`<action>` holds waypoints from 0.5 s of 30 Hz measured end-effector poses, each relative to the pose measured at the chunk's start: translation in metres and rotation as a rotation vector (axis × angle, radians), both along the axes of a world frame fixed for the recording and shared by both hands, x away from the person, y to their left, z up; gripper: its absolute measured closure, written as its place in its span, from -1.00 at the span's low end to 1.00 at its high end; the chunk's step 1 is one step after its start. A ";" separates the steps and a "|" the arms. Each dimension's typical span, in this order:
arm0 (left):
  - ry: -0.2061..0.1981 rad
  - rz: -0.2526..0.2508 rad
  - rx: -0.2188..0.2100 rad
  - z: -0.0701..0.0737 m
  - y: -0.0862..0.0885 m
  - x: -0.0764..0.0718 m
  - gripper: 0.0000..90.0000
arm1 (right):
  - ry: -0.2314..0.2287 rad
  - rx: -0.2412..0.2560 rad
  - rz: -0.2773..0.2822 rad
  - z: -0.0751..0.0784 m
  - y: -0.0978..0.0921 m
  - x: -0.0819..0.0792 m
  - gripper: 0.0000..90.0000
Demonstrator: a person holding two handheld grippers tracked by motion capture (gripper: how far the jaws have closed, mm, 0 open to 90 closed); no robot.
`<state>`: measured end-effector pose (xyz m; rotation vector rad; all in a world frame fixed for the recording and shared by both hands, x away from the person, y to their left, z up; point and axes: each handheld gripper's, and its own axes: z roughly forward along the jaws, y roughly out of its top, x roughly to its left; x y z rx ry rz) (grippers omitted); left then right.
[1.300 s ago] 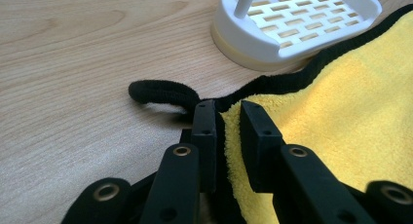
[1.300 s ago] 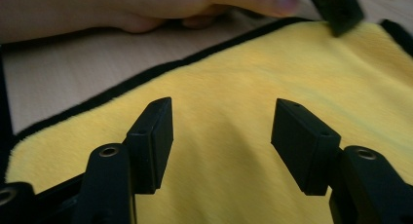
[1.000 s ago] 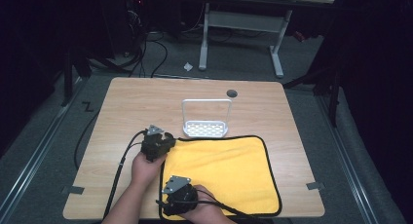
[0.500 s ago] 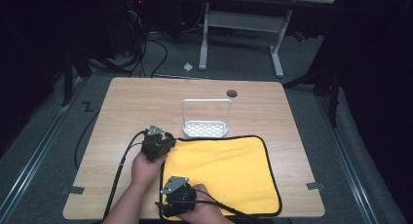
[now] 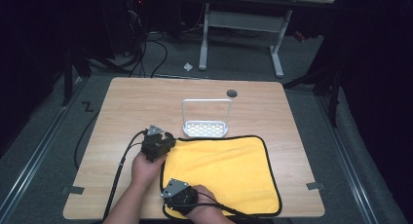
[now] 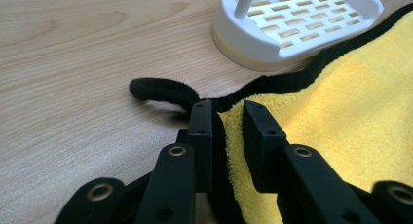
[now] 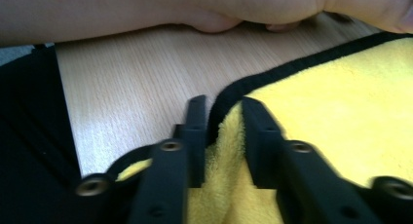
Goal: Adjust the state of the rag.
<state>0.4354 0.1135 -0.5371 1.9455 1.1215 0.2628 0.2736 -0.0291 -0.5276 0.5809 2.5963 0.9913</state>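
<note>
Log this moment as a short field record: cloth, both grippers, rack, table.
cloth: yellow cloth with black edging, spread flat on the table
left gripper: jaws pinching the cloth's far-left corner edge
right gripper: jaws pinching the cloth's near-left edge
rack: white slotted rack with a loop handle, just beyond the cloth's far edge
table: wooden table

No text, label, brand, number or sign can be read on anything here.
</note>
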 end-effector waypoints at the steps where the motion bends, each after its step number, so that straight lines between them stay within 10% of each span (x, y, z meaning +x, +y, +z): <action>1: 0.000 0.000 -0.001 0.000 0.000 0.000 0.65 | 0.001 0.000 0.001 0.000 -0.001 0.000 0.81; 12: 0.016 -0.015 -0.050 0.001 0.005 0.000 0.84 | -0.073 0.122 -0.024 0.024 -0.020 -0.005 0.86; 15: 0.038 0.044 -0.181 0.004 0.022 0.000 0.85 | -0.082 0.163 -0.026 0.033 -0.018 -0.004 0.86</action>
